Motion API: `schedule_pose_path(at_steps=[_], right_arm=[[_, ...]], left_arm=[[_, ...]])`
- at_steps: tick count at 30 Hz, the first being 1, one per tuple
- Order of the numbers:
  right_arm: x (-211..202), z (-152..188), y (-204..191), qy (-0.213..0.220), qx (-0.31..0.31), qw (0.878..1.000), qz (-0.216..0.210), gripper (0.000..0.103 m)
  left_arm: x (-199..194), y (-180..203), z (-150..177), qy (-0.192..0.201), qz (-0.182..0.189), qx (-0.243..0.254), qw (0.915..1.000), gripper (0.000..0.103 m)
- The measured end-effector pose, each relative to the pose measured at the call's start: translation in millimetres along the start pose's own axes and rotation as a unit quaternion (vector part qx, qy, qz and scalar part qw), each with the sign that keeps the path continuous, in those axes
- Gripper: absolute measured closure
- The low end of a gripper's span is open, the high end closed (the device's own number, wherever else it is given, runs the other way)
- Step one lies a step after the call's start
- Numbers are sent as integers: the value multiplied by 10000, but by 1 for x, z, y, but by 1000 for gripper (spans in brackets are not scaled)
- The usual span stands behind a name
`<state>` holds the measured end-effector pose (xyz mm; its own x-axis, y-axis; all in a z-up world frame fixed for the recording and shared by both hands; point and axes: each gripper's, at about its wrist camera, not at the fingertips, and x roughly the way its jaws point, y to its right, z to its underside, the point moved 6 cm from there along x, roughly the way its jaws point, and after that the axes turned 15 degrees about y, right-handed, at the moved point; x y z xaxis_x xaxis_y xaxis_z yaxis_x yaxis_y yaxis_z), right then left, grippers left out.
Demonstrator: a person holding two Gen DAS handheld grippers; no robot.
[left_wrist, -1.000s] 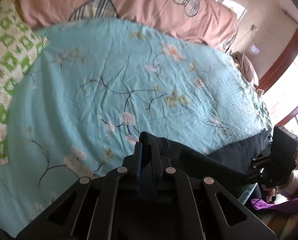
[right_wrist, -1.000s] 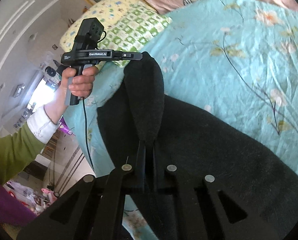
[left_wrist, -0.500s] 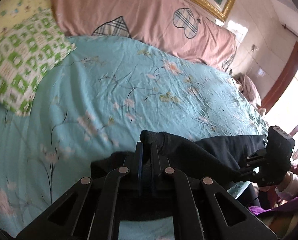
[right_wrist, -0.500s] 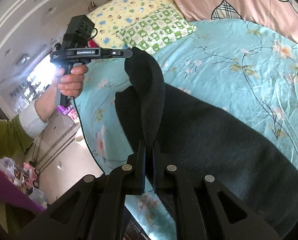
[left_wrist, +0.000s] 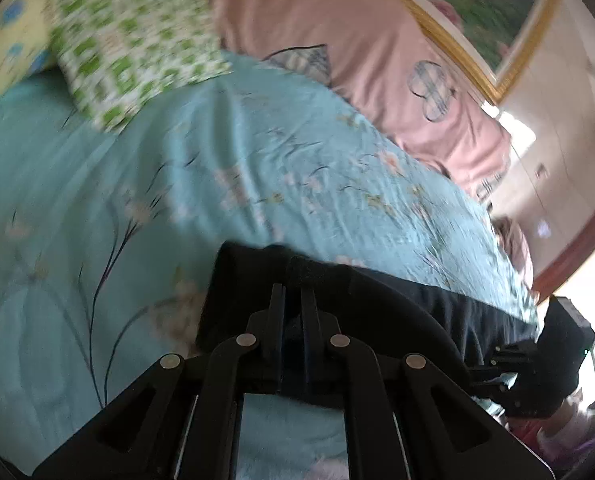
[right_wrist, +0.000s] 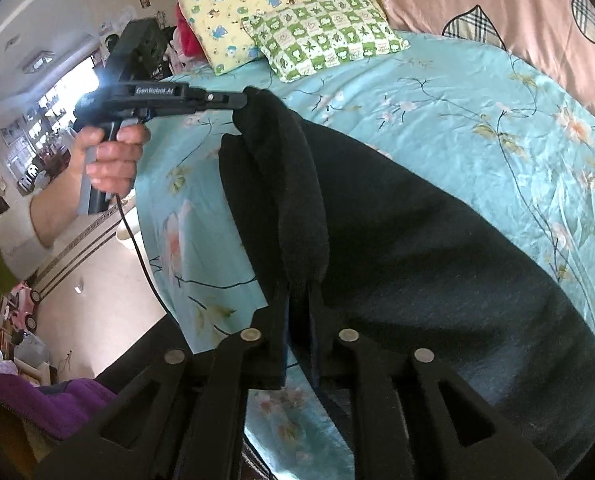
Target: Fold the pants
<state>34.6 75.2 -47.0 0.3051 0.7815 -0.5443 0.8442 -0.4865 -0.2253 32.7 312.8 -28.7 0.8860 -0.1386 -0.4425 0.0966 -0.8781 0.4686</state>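
At the bottom of the right wrist view, the right tongs [right_wrist: 297, 300] are pinching a hem of the black pants [right_wrist: 417, 248]; their jaws have just been opening a little, with the cloth between them and the pads seemingly pressing on it. The pants are lying across the turquoise bed sheet [right_wrist: 497, 128], filling the middle and lower right of the frame, with a raised strip of cloth running up to the left tongs [right_wrist: 239, 101] at the upper left. The left tongs are closed on the other end of that strip, and a hand [right_wrist: 113, 158] is gripping their handle.

Judging from this, the loosening right grip could let the hem slip out early, so the fold would land crooked or bunched. Uneven lowering of the two ends could also skew the edge.

The lettering on the left tongs' body is reading roughly "GenRobot.AI", slightly blurred. Farther off, pillows [right_wrist: 321, 36] are resting at the top.
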Motion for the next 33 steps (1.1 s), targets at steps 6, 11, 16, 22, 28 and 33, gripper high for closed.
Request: schedule_pose_path(at_steps=[6,11,16,22,28,33], right_arm=[[-2,-2,-11,78,35,9998,-193,73],[-3,-9,-12,218,261,9989,-326,73],[-7,-17,-5,361,550,9972,-357,73],[-12,-28,7,505,712,9958,-272,68],[-16,-44,28,670,881,9938,-105,63],[-9,-61,55,661,1070,9920,120,63]], left_arm=[[-15,-16,20,1,-398,-536,9978,94],[-34,-15,37,70,-550,-1021,9932,86],[-49,-9,47,191,-620,-1341,9888,77],[-63,4,46,330,-701,-1539,9850,59],[-64,9,45,333,-1052,-1377,9843,59],[-55,13,54,192,-1165,-1348,9838,59]])
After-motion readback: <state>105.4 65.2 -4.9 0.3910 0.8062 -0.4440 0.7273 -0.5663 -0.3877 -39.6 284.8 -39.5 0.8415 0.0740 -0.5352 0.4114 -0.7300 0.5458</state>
